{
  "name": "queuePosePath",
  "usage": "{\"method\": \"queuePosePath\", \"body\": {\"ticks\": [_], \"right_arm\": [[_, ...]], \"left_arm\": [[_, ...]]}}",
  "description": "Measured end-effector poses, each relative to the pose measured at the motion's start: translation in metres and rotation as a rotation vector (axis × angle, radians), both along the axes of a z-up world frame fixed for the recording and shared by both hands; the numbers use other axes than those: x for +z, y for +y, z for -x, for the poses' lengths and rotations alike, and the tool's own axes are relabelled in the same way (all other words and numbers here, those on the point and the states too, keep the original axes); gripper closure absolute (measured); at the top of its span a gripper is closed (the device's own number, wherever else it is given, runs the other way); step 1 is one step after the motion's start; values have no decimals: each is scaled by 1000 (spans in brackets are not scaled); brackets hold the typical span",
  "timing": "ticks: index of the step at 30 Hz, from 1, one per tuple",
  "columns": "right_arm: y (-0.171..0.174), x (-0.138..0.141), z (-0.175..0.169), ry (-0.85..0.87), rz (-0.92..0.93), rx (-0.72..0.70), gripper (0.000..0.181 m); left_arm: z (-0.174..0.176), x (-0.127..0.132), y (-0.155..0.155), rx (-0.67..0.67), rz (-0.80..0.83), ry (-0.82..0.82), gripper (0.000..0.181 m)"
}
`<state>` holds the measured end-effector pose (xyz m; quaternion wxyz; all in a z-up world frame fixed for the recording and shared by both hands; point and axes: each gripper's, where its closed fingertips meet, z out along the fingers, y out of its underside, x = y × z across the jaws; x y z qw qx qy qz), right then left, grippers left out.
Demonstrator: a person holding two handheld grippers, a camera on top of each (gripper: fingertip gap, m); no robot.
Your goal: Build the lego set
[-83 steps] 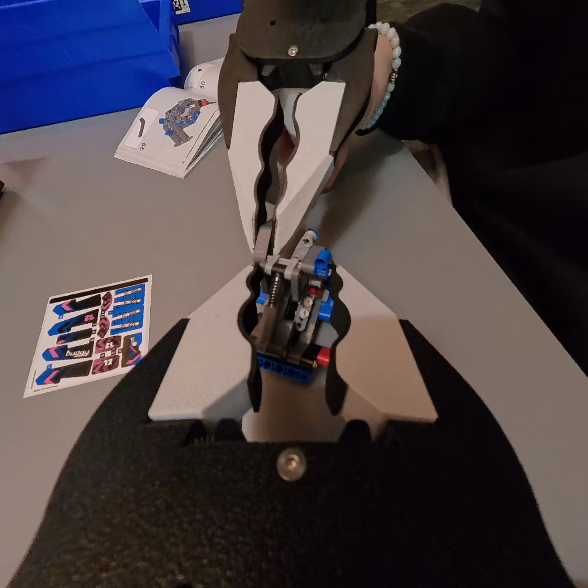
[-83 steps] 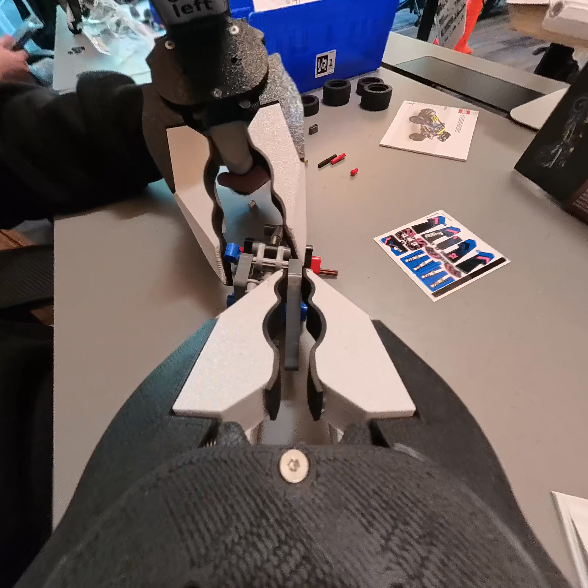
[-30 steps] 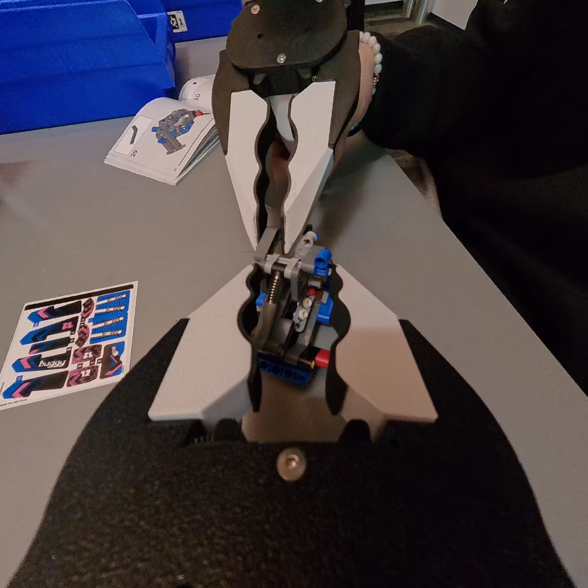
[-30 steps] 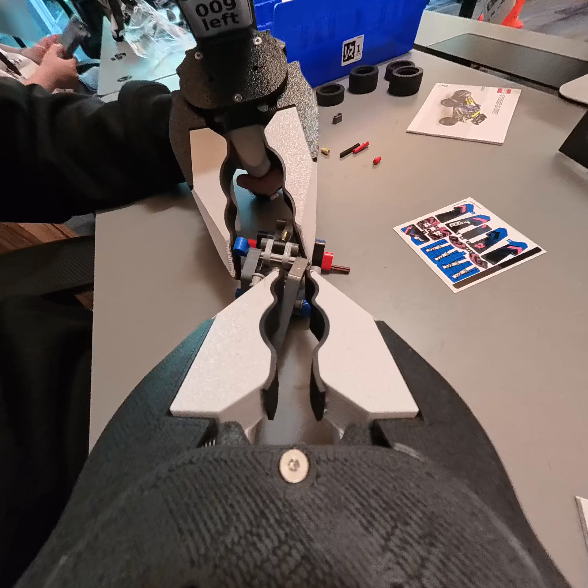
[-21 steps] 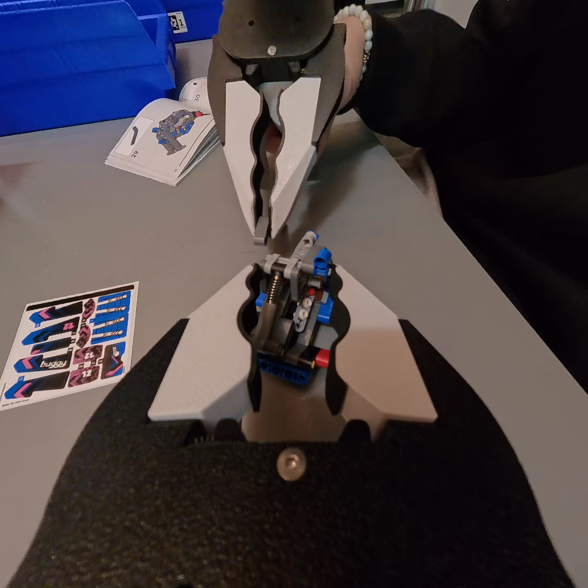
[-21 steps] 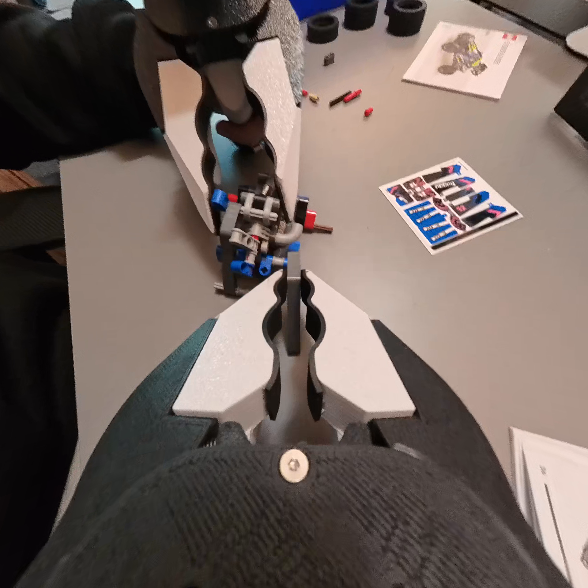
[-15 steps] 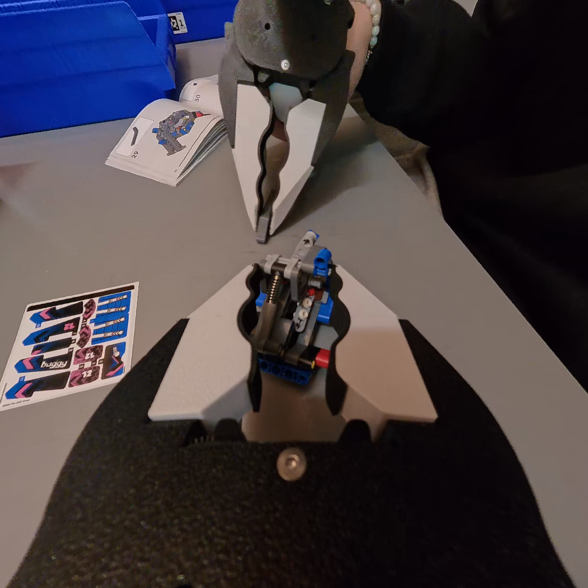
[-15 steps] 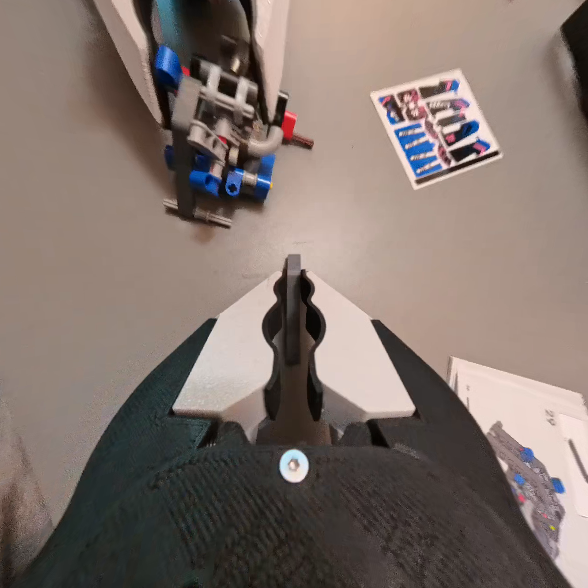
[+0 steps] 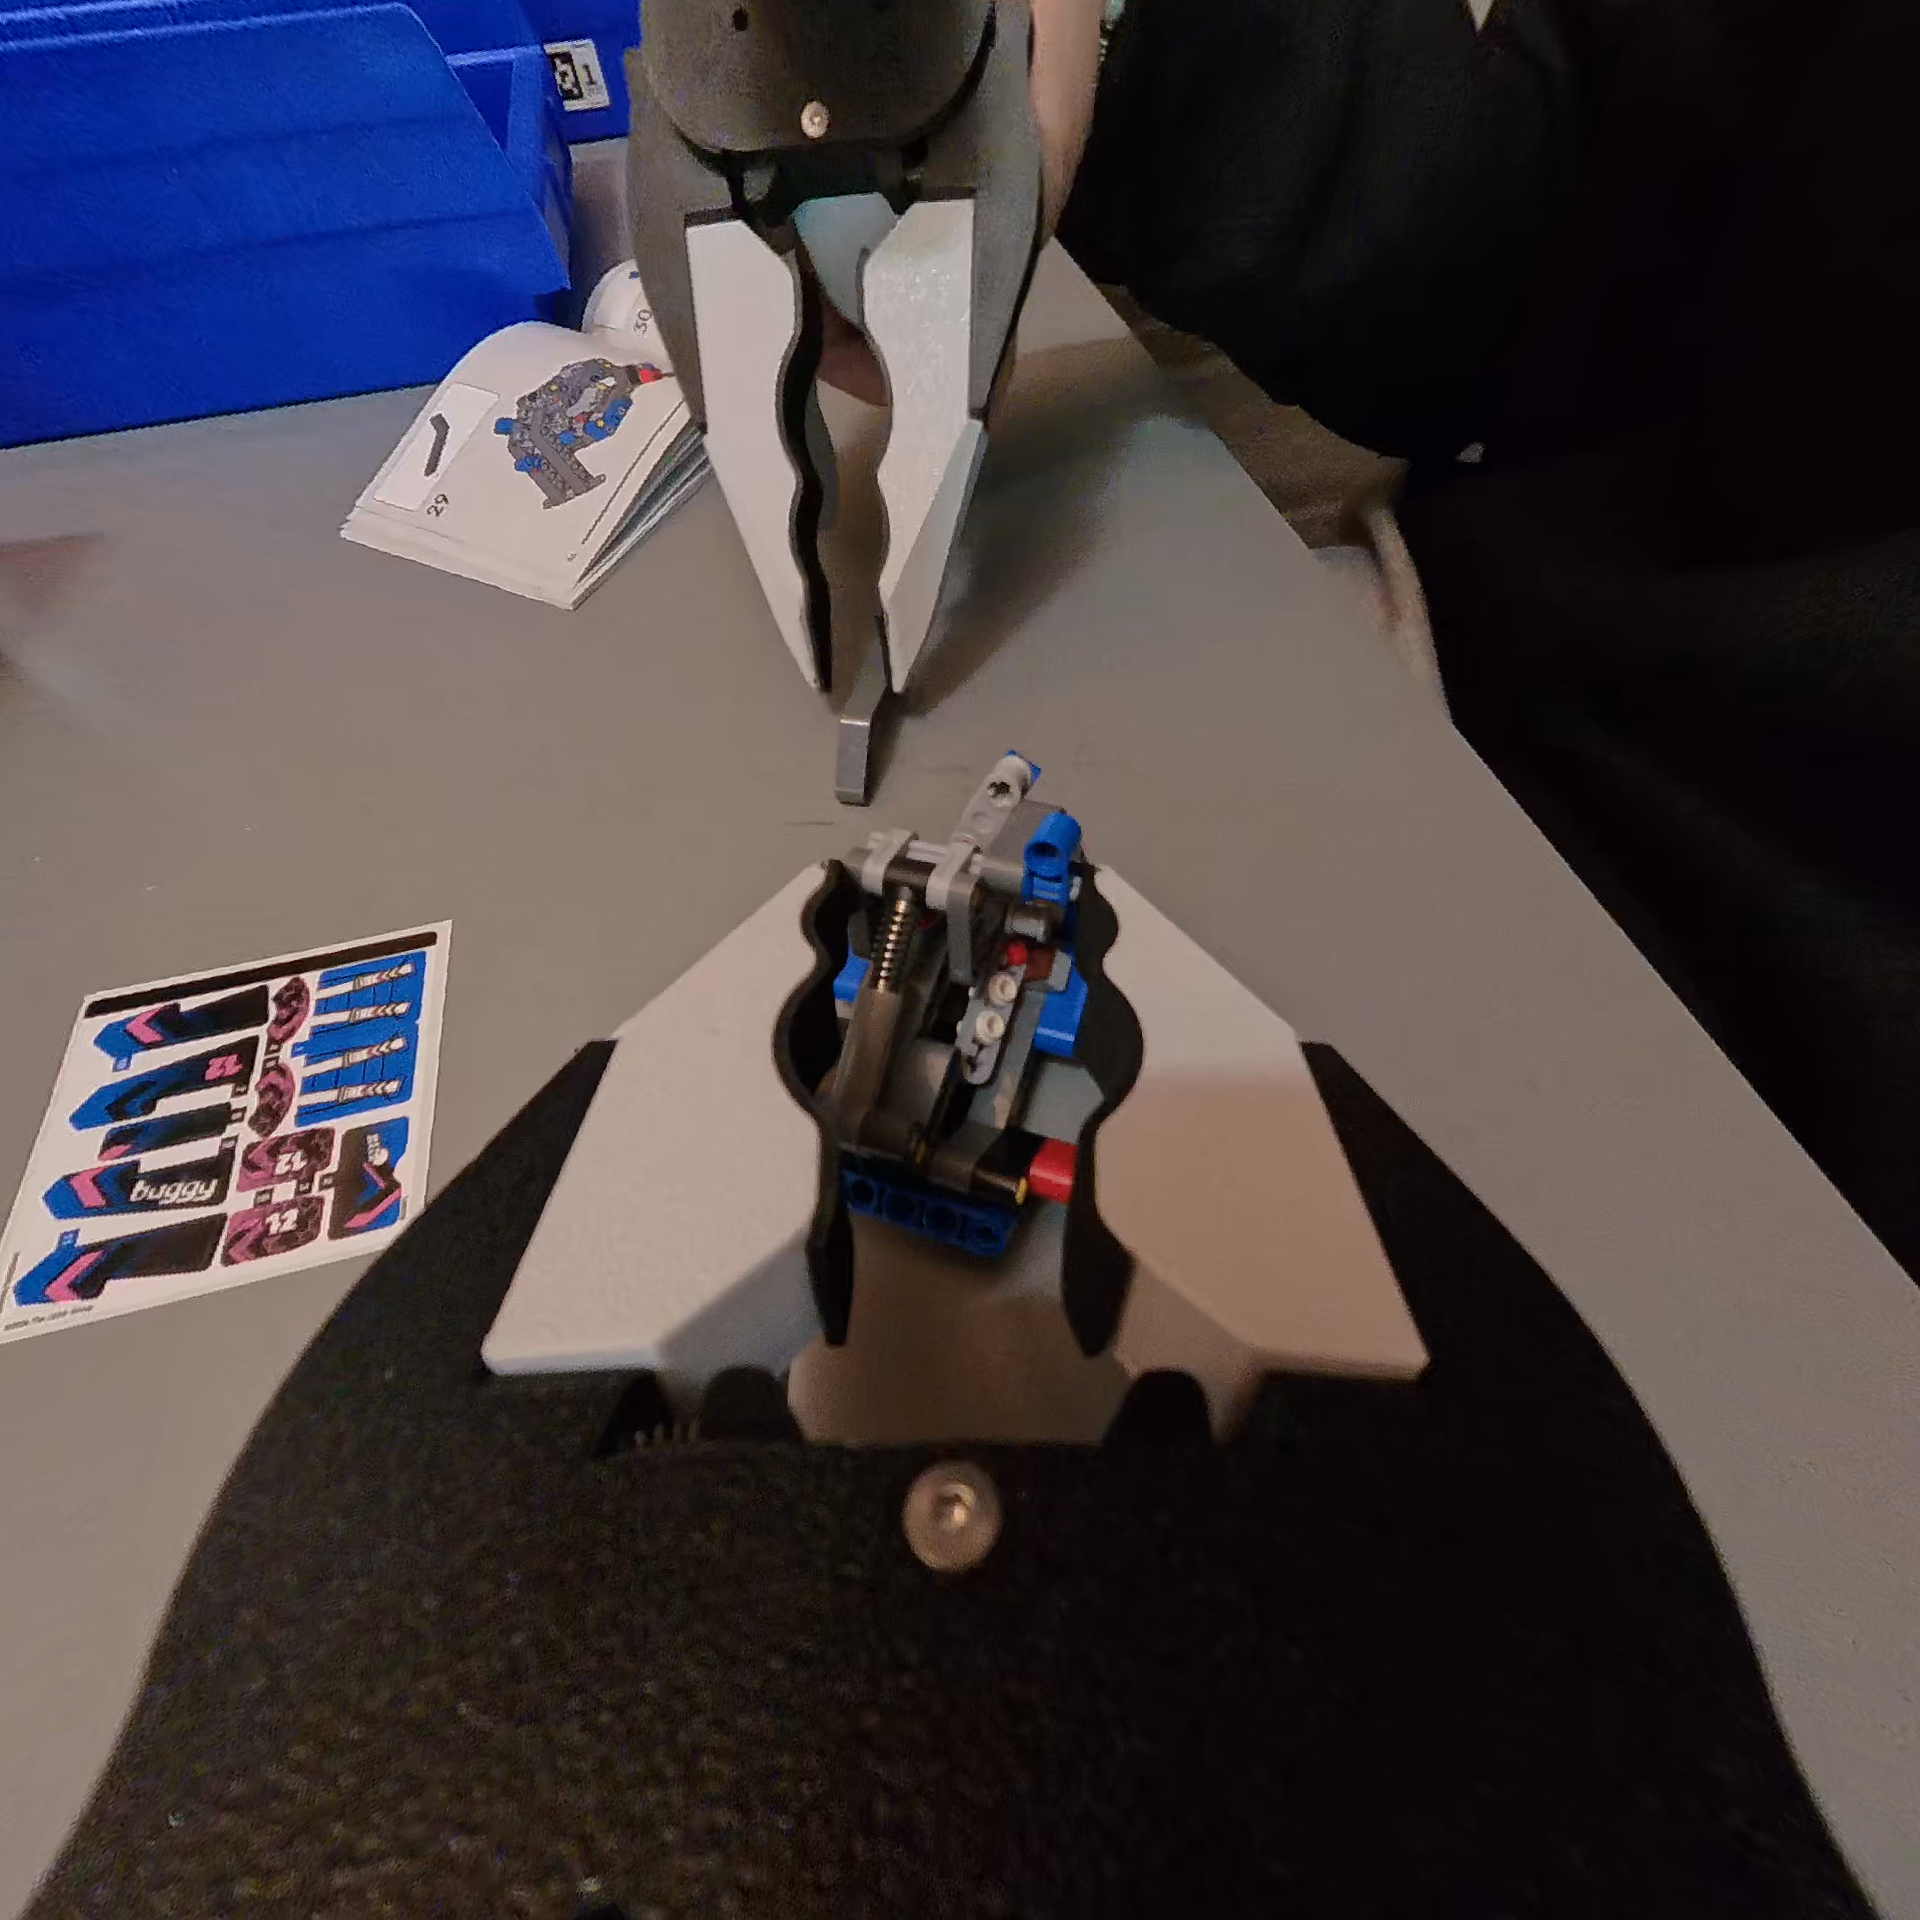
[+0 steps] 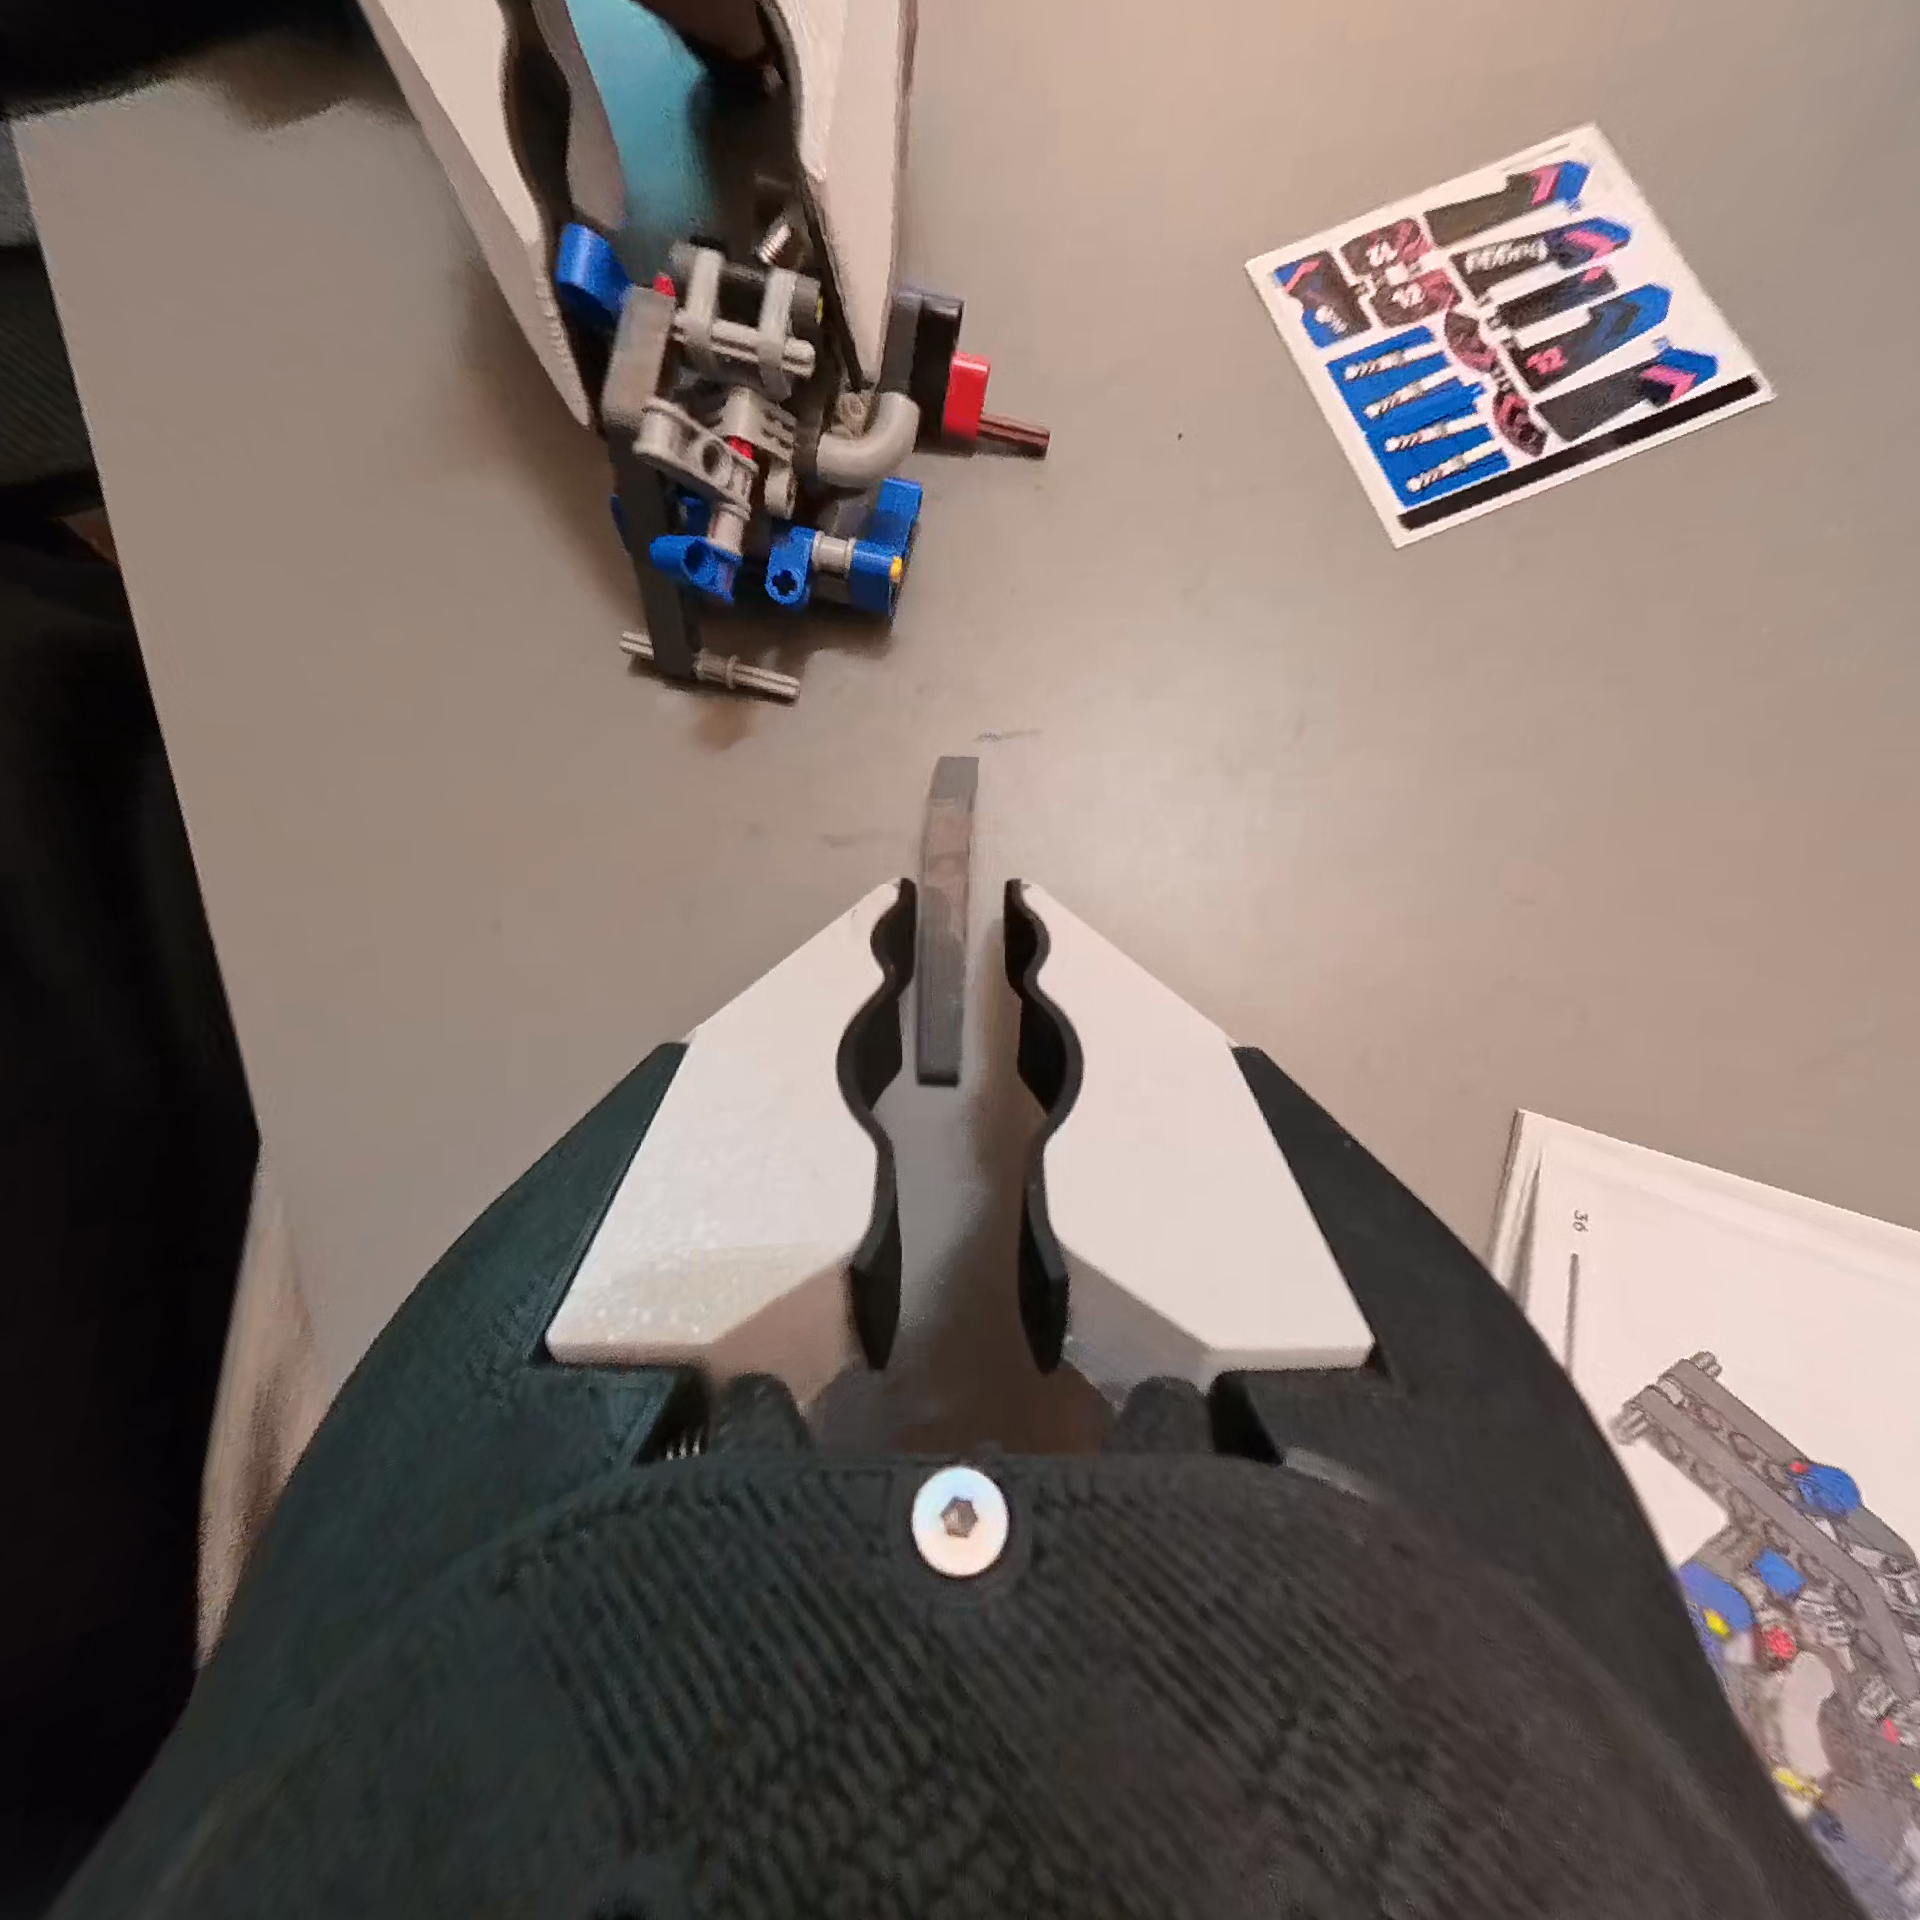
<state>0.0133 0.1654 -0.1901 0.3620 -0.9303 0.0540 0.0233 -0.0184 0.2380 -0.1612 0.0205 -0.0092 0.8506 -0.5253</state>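
My left gripper (image 9: pixel 961 883) is shut on the grey, blue and red lego assembly (image 9: pixel 935 1039) and holds it on the grey table. The assembly (image 10: pixel 748 436) and the left gripper (image 10: pixel 727 384) also show at the top of the right wrist view. My right gripper (image 10: pixel 956 888) points down at the table just short of the assembly. A dark grey beam (image 10: pixel 945 935) stands between its jaws, which are slightly apart. In the left wrist view the right gripper (image 9: pixel 857 681) is beyond the assembly, with the beam's (image 9: pixel 852 753) tip on the table.
A sticker sheet (image 9: pixel 229 1122) lies left of the assembly and shows in the right wrist view (image 10: pixel 1496 332). An open instruction booklet (image 9: pixel 530 457) lies behind, in front of blue bins (image 9: pixel 239 208). A person's dark sleeve (image 9: pixel 1455 208) is at the table's right edge. The grippers' ends are close to 9 centimeters from one another.
My right gripper pulled the beam back off the assembly, tipped down to the table, and its jaws have parted a little. The left gripper and the assembly stayed put.
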Motion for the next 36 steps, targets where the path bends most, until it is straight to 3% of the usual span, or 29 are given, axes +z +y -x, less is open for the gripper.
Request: {"method": "queuePosePath", "body": {"ticks": [9,12,14,17,23,29,36], "right_arm": [[6,-6,1,-44,127,169,175],[12,-11,-2,-77,152,182,155],[18,-10,-4,-117,138,192,175],[28,-1,-2,-133,78,180,175],[60,41,0,-118,-275,-67,176],[68,29,10,-27,-274,-66,175],[70,36,9,55,-350,-111,176]], "left_arm": [[0,0,0,-1,0,1,140],[0,0,0,0,0,0,140],[0,0,0,1,0,1,140],[-1,0,0,9,1,0,140],[-5,0,0,32,0,-33,140],[-5,0,0,31,0,-25,140],[-5,0,0,31,0,-18,140]]}}
